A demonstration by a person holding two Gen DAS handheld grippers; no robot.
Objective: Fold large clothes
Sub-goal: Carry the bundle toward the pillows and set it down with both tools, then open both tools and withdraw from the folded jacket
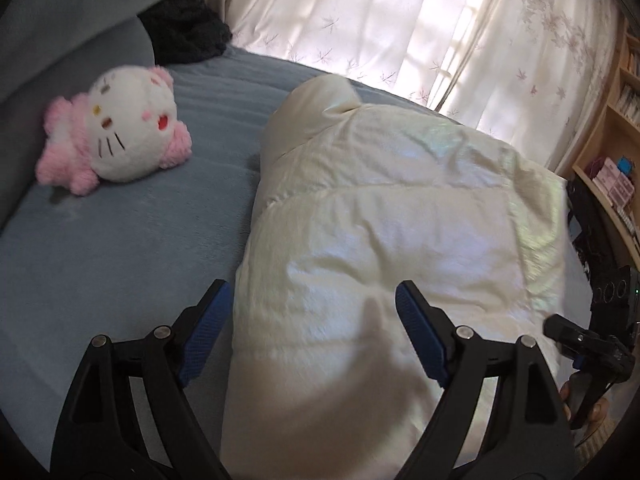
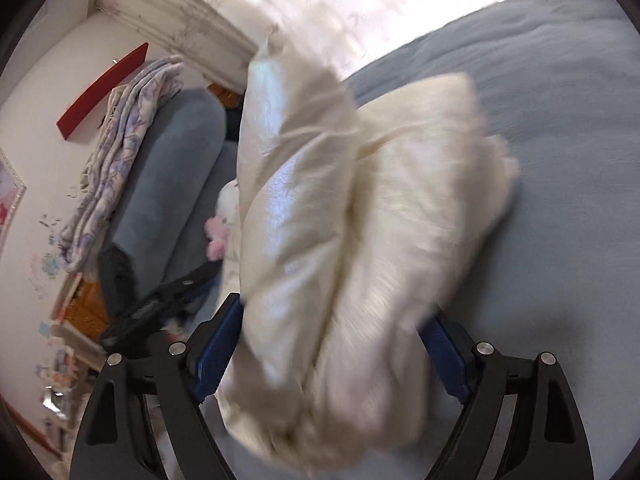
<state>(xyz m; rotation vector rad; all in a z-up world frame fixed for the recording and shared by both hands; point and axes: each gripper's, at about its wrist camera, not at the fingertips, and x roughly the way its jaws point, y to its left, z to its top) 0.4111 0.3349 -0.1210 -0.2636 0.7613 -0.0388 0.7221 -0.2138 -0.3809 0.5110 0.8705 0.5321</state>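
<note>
Already bundled, the cream padded jacket [image 1: 384,232] lies on the bed [image 1: 120,248], with both grippers at its near end.

Its long axis runs away from the grippers toward the curtained window [image 1: 400,20], so any further fold would, I judge, bring the far end back toward the near edge of the bed. The left gripper [image 1: 312,316] hangs with its jaws wide apart, one blue pad beside the jacket's left edge and the other over its quilted top, holding nothing. The right gripper [image 2: 332,328] has the jacket's bunched end between its jaws; motion blur hides whether they pinch it, so I cannot tell. A pink and white plush toy [image 1: 120,128] lies well apart, toward the bed's left side.
</note>
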